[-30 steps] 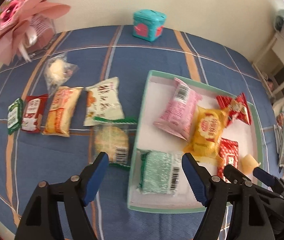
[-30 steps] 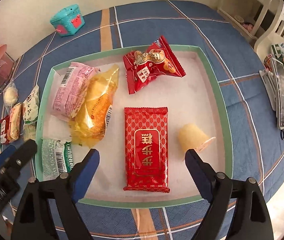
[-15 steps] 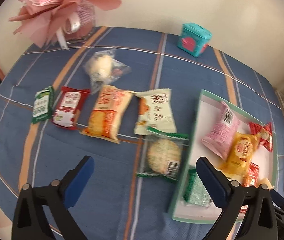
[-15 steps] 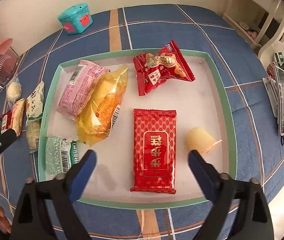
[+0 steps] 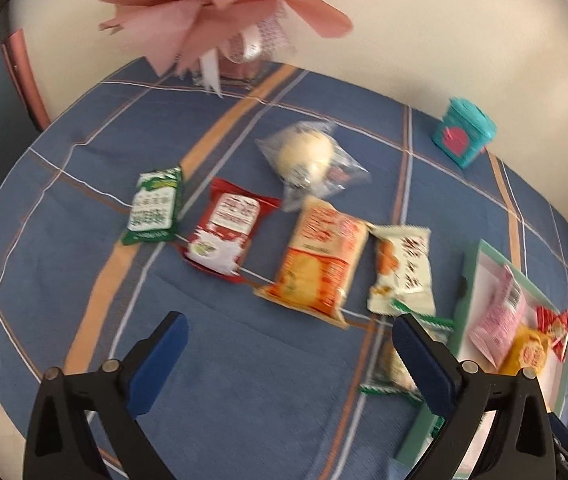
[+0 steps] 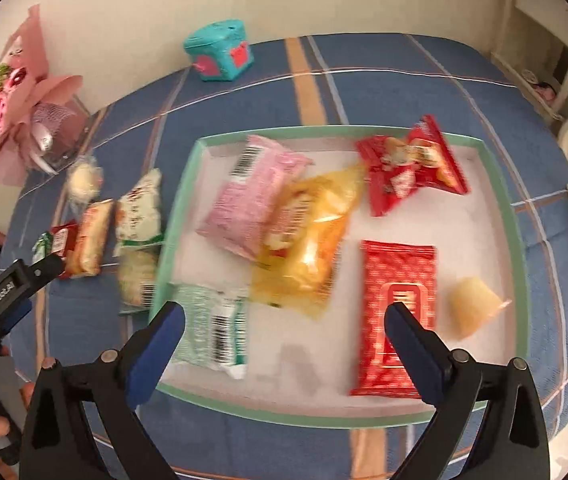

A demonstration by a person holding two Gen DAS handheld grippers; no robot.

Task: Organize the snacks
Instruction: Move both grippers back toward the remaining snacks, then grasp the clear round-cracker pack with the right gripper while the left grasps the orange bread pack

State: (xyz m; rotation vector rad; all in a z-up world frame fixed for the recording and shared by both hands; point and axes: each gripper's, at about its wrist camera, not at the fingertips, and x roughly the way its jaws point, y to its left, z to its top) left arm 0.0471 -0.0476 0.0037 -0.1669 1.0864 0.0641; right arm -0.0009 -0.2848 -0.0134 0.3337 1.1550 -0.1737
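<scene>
I see the snacks split in two groups: a row on the blue plaid worktop [image 5: 243, 360] and a batch in the green-rimmed tray [image 6: 520, 240]. In the row, from my left wrist view, lie a green packet [image 5: 155, 208], a red-and-white packet [image 5: 225, 230], an orange packet [image 5: 320, 258] and a white packet [image 5: 402, 272], with a clear-wrapped round bun [image 5: 308, 156] behind them. The tray holds a pink packet [image 6: 251, 196], a yellow bag [image 6: 308, 248], a red crinkled bag [image 6: 412, 168], a flat red pack [image 6: 396, 312], a pale jelly cup [image 6: 474, 312] and a mint packet [image 6: 211, 324] with a barcode. Compared with a second ago, my left gripper [image 5: 290, 354] has swung away from the tray to over the row, its fingers have just spread wide with nothing between them; my right gripper [image 6: 284, 344] has shifted slightly over the tray, fingers likewise just widened and empty. The only legible print is lettering on the left gripper's side; packet text is too blurred. A teal box [image 6: 219, 54] and pink bouquet [image 5: 219, 8] sit by the wall.
</scene>
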